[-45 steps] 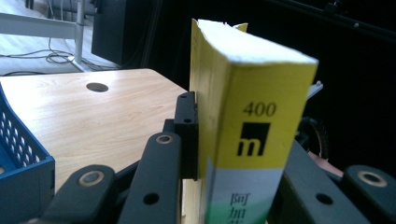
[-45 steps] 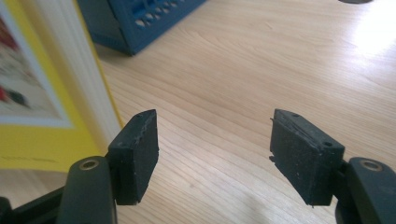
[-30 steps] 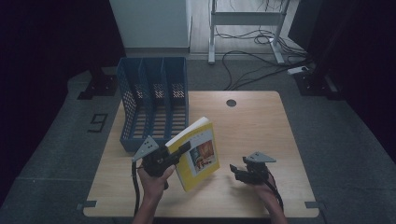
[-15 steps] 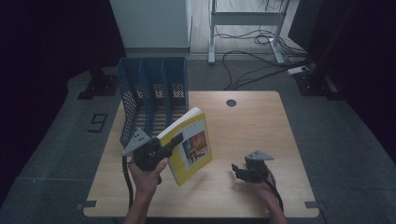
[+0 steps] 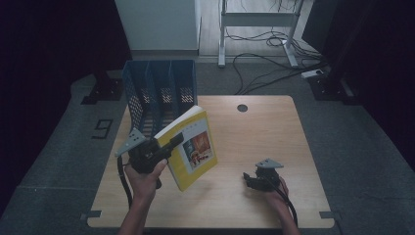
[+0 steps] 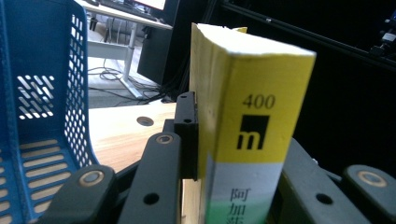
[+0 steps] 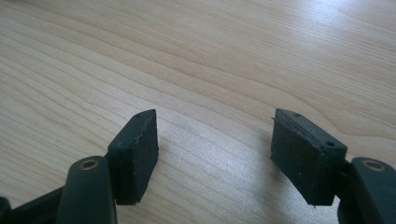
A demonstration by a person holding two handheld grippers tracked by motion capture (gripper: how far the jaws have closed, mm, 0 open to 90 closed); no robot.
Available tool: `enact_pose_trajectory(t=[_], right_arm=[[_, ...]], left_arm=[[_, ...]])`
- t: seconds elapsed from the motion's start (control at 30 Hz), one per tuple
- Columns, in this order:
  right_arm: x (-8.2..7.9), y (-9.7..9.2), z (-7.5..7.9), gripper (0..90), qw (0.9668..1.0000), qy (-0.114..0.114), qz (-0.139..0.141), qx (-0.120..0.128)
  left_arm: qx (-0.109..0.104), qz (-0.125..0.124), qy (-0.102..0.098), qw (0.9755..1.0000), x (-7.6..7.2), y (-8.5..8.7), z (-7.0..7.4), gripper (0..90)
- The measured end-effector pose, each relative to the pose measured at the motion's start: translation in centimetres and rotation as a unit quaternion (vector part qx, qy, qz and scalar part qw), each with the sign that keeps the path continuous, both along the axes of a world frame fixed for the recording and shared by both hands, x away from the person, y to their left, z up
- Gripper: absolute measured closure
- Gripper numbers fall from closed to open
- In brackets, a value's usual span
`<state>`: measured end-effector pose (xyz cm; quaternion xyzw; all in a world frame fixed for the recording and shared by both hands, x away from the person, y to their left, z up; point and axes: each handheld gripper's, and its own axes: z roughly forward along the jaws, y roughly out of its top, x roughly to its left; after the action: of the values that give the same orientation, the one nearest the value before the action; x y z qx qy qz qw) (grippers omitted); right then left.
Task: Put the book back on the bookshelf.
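The blue plastic file rack (image 5: 161,93), its walls perforated, stood at the tabletop's (image 5: 264,132) far left. Since a second before, the left gripper (image 5: 169,143) had lifted the thick yellow paperback (image 5: 193,149) higher off the pale wood grain, closer to the rack, jaws clamped on its spine end, the book tilted in mid-air. To the right, the right gripper (image 5: 255,180) rested low, as before, jaws parted around nothing.
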<state>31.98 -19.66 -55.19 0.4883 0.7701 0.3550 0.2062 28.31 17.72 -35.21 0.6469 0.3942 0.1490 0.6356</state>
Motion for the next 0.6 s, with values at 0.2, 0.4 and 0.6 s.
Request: enact_pose_trajectory(t=[0.2,0.4,0.6], right_arm=[[-0.3,0.0,-0.2,31.1,0.9999,-0.012,-0.003,-0.002],[-0.3,0.1,-0.2,31.0,0.9999,-0.012,-0.004,-0.004],[-0.3,0.1,-0.2,29.2,0.9999,-0.011,-0.008,-0.005]], left_arm=[[0.001,0.011,-0.004,0.9999,0.4,0.6,0.6,75.6],[-0.005,0.021,0.001,0.9998,1.1,1.2,0.9,75.6],[-0.014,0.030,0.005,0.9995,1.4,1.6,1.1,75.6]])
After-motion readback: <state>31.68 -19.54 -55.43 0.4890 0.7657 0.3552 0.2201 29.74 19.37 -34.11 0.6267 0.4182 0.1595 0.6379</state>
